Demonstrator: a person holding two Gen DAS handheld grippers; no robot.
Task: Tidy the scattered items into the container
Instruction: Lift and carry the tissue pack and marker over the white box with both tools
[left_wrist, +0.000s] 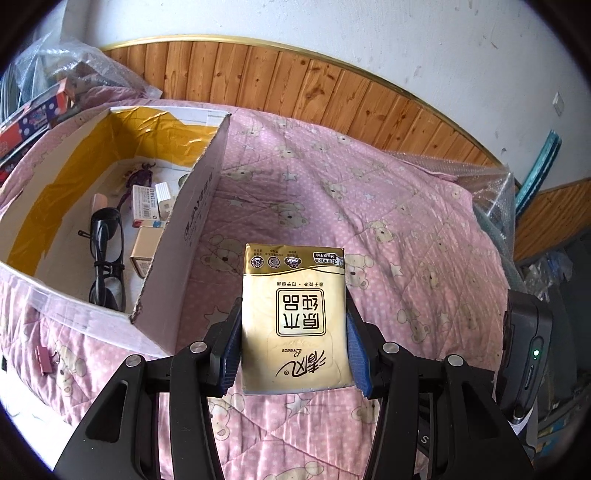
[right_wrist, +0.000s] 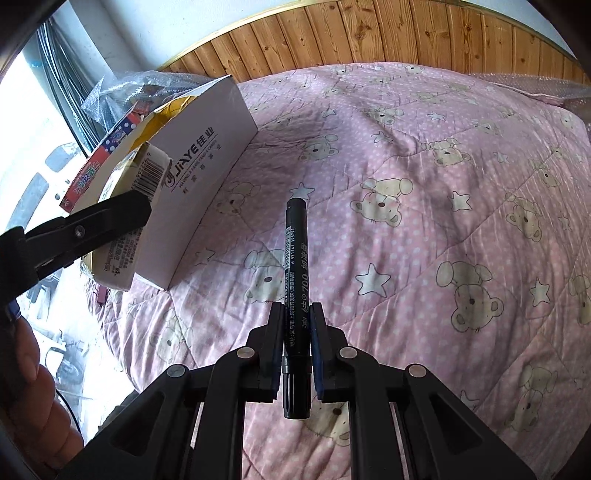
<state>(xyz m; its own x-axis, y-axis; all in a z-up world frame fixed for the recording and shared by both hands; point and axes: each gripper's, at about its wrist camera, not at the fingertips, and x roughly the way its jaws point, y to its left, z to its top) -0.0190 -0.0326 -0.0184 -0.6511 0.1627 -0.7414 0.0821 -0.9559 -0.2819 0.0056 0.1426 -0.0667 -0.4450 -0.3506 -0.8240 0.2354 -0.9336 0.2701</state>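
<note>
We see the bed (left_wrist: 369, 206) under a pink quilt printed with bears and stars, spreading ahead and to the right of both tongs, wide and bare up to the wooden wall panelling (left_wrist: 295, 85). Only the quilt's far right edge, where bubble wrap (left_wrist: 491, 184) bunches, hems that room in.

The cardboard box (left_wrist: 192, 229) stands ahead and to the left of the left tongs, its top open and its torn near corner close to the left finger. In the right wrist view its white side wall reads "JiAYE" above smaller print too fine for us to read. Inside lie black glasses (left_wrist: 105, 258) and several small cartons (left_wrist: 146, 206).

The left tongs (left_wrist: 293, 343) are clamped on a gold tissue pack (left_wrist: 295, 317), pads pressing its two long edges, held clear above the quilt just right of the box wall. Its print faces us upside down; we can read "Breeze".

The right tongs (right_wrist: 297, 325) are closed tight on a black marker pen (right_wrist: 294, 266) pointing straight ahead of them over open quilt. Its barrel shows "700" and a barcode.

A pink binder clip (left_wrist: 43, 360) lies on the quilt left of the left tongs, outside the box.
</note>
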